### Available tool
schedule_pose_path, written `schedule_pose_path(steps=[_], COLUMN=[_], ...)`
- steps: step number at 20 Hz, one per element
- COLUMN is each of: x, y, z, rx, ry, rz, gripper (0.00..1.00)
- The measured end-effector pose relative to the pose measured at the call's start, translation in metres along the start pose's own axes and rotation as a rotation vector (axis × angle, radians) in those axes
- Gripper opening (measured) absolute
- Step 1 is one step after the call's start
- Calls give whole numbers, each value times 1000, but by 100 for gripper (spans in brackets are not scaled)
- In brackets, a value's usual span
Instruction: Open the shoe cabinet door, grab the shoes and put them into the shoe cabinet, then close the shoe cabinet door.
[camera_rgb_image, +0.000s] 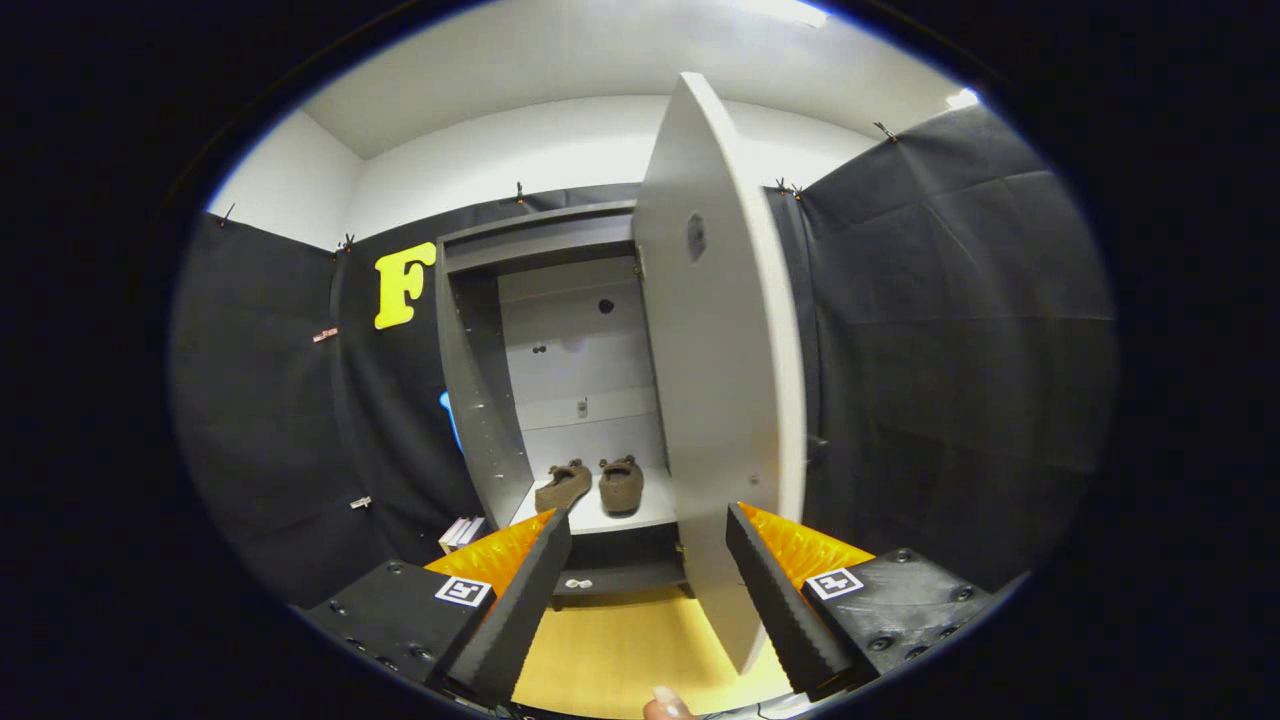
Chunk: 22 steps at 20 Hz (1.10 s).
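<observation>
Two shoes (590, 485) stood on the cabinet shelf (640, 515); my gripper (648, 530) was open and empty, the open door (720, 380) edge between its fingers.

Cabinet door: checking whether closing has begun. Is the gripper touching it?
Cannot tell. In the gripper view the door edge stands between the open gripper fingers, with no plain contact.

Gripper camera faces open shoe cabinet (560, 330) from near, door (720, 380) just ahead.
</observation>
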<state>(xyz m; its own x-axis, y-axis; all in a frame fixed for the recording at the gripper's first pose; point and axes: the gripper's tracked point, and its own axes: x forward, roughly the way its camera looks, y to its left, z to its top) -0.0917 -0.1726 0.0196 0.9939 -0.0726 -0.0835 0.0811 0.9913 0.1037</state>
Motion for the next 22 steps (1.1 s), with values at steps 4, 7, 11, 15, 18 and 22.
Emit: schedule_pose_path(steps=[4, 7, 11, 15, 18, 22], x=[-3, 4, 20, 37, 46, 47], y=[-50, -84, -115, -119, -119, -111], z=[3, -1, -4, -19, -33, -39], rx=[15, 22, 31, 12, 12, 29], ry=[-9, 8, 18, 65, 118, 128], rz=[5, -7, -14, 20, 44, 61], gripper=[98, 98, 98, 98, 98, 98])
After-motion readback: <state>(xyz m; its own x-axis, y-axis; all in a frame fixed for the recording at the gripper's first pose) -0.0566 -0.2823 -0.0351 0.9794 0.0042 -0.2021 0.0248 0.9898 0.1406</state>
